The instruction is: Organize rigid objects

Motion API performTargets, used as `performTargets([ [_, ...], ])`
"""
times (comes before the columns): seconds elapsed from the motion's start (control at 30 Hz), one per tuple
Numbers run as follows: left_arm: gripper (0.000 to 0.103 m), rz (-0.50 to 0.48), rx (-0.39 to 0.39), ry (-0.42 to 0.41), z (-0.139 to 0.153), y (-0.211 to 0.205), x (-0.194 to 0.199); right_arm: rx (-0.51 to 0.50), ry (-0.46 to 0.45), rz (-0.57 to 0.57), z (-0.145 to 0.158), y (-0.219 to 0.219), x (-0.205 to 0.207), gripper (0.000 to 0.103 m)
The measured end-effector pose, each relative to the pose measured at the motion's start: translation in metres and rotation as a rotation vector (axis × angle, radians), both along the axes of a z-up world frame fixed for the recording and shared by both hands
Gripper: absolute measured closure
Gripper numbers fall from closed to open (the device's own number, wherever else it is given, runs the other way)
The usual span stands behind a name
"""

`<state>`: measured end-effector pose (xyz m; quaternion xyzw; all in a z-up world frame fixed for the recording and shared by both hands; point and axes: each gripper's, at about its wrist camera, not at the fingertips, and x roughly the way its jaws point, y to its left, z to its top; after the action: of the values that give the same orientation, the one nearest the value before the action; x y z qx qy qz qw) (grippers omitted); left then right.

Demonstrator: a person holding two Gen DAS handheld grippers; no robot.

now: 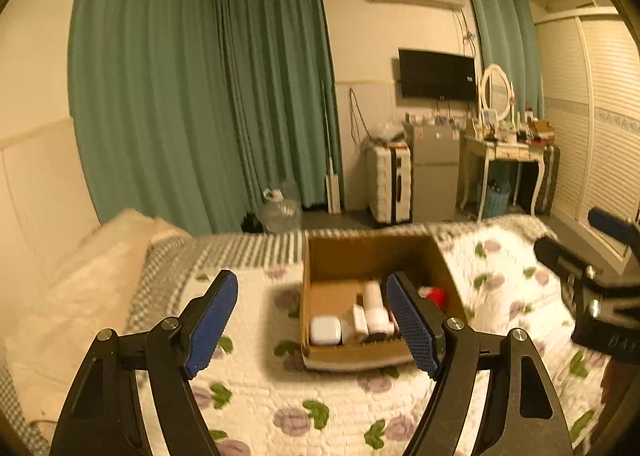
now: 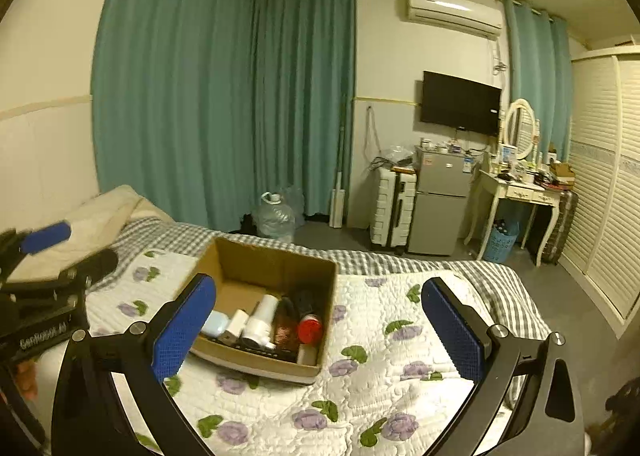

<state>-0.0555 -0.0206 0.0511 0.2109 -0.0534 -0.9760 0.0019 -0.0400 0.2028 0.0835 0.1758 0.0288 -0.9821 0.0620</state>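
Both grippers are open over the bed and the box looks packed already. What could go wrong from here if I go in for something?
1. The open brown cardboard box sits on a soft white quilt with purple flowers; pushing on it could tip or slide it.
2. The white cylindrical bottle, red-capped container and pale blue case lie crowded together, so the right gripper may catch a neighbour.
3. The left gripper is close; the two could collide.

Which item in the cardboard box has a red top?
The small container with the red cap, at the right end of the row in the brown cardboard box. The white bottle and pale blue case beside it show no red.
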Motion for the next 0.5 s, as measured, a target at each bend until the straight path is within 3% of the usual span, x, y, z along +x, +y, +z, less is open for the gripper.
performTargets([
  [0.17,0.023,0.019,0.009,-0.041,-0.034,0.002,-0.013,-0.011,-0.031,-0.020,-0.041,0.005,-0.014,0.000],
  [0.3,0.023,0.021,0.011,-0.036,-0.044,0.004,-0.016,-0.023,-0.070,-0.018,-0.066,0.008,-0.021,0.000],
  [0.5,0.023,0.014,0.013,-0.038,-0.048,0.008,-0.011,-0.022,-0.068,-0.020,-0.071,0.008,-0.019,0.000],
])
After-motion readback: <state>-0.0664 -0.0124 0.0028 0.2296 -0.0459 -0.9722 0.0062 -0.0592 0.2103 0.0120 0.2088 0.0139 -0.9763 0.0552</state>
